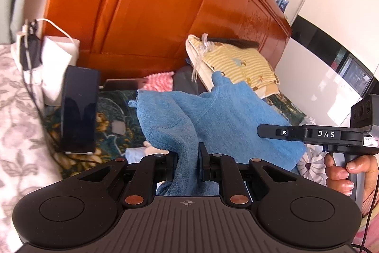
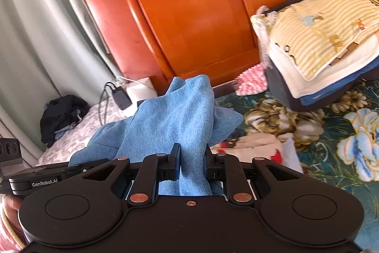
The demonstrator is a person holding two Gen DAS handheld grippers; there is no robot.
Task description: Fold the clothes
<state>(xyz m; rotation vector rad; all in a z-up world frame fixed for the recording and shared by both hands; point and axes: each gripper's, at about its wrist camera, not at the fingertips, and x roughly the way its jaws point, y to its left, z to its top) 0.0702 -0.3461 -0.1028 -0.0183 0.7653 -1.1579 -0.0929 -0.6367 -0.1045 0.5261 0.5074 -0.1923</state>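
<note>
A blue fleece garment hangs between both grippers above a flowered bedspread. My left gripper is shut on one bunched edge of it, the cloth running down between the pads. My right gripper is shut on another bunched part of the same blue garment, which rises in a fold ahead of the fingers. In the left wrist view the right gripper's body shows at the right edge, a hand on its handle. In the right wrist view the left gripper's side shows at the lower left.
An orange wooden headboard stands ahead. A pile of folded clothes topped by a yellow striped piece lies against it, beside a pink knit item. A black phone on a stand, chargers and a dark bundle sit at the left.
</note>
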